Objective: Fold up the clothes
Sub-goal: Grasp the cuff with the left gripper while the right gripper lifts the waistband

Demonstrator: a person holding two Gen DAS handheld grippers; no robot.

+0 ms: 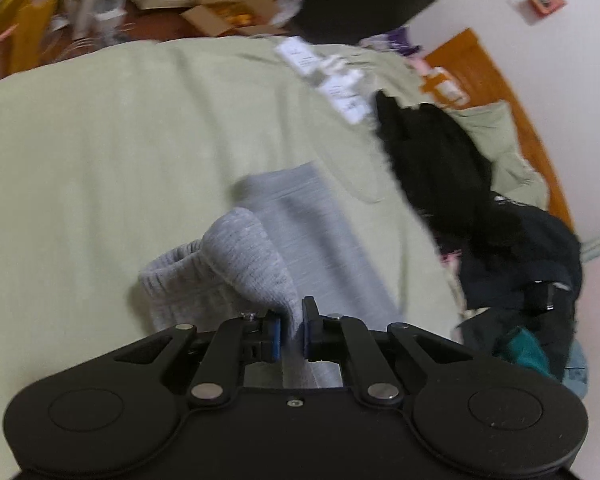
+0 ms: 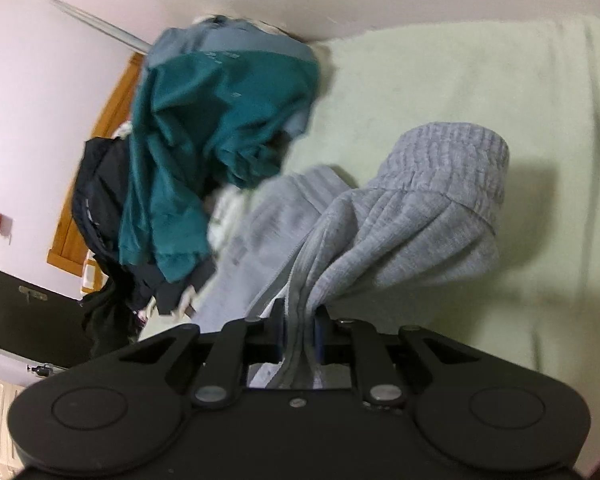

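Observation:
A grey knit garment [image 1: 260, 256] with a ribbed elastic band lies on a pale green bed cover [image 1: 100, 140]. My left gripper [image 1: 291, 330] is shut on a fold of the grey garment, and the cloth rises between its blue pads. In the right wrist view the same grey garment [image 2: 400, 216] shows its ribbed band lifted and curled over. My right gripper [image 2: 300, 332] is shut on a bunched edge with a seam or zip line.
A pile of black clothes [image 1: 452, 176] lies to the right on the bed; in the right wrist view it is topped by a teal garment [image 2: 204, 140]. White papers [image 1: 332, 80] lie far on the bed. Cardboard boxes [image 1: 220, 12] stand beyond. An orange wooden frame [image 2: 84, 200] meets the wall.

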